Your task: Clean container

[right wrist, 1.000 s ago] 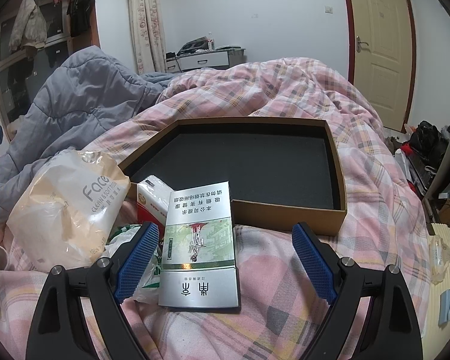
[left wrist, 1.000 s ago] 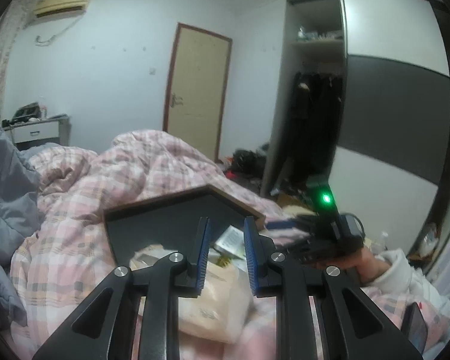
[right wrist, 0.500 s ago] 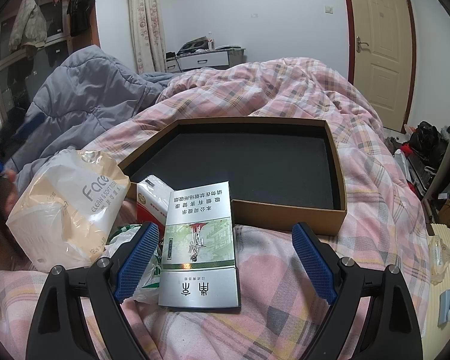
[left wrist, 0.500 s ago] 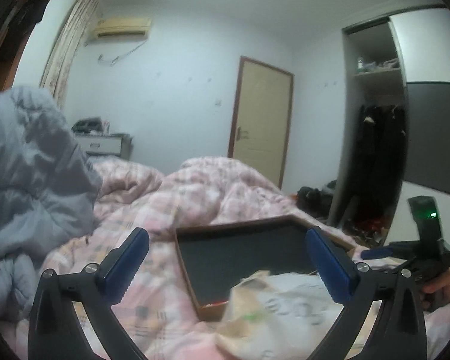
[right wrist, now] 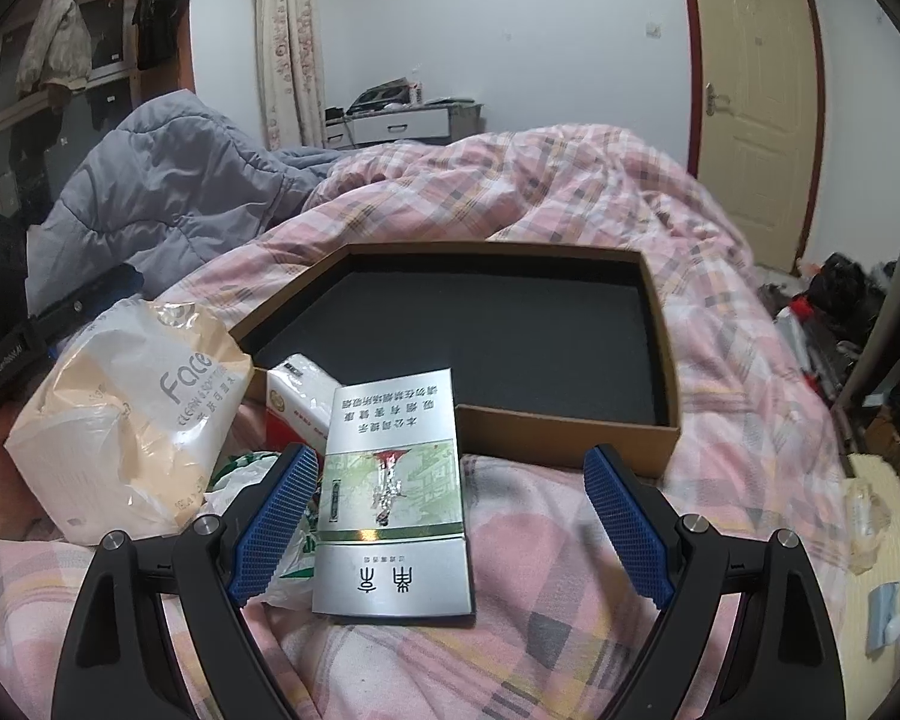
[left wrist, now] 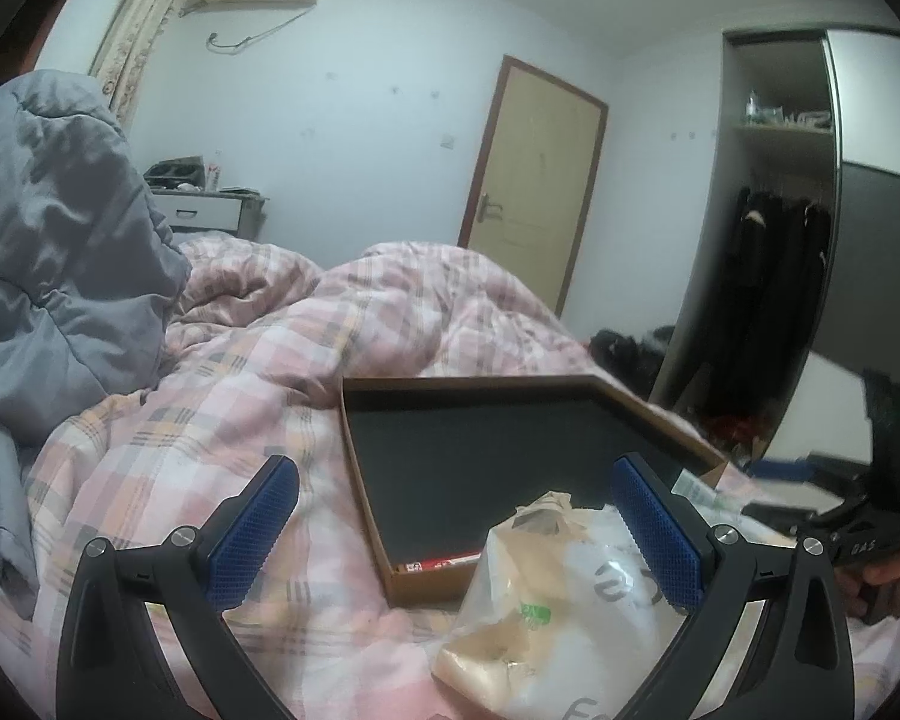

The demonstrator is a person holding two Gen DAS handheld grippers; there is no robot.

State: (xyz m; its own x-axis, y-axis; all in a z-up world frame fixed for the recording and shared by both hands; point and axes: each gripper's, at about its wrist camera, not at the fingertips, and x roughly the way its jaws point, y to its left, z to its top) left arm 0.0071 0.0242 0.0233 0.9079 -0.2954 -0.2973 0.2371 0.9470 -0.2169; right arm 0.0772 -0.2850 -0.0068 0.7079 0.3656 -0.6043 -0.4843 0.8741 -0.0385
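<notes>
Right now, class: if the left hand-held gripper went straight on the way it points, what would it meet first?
Probably the tissue pack between the open left hand-held gripper fingers; beyond it lies the brown box with its dark lining. Depth is hard to judge.

Rumpled pink plaid quilt [right wrist: 600,192] across the bed, puffy grey duvet [left wrist: 48,252] heaped beside it; beige wooden door [right wrist: 750,90] shut behind.
</notes>
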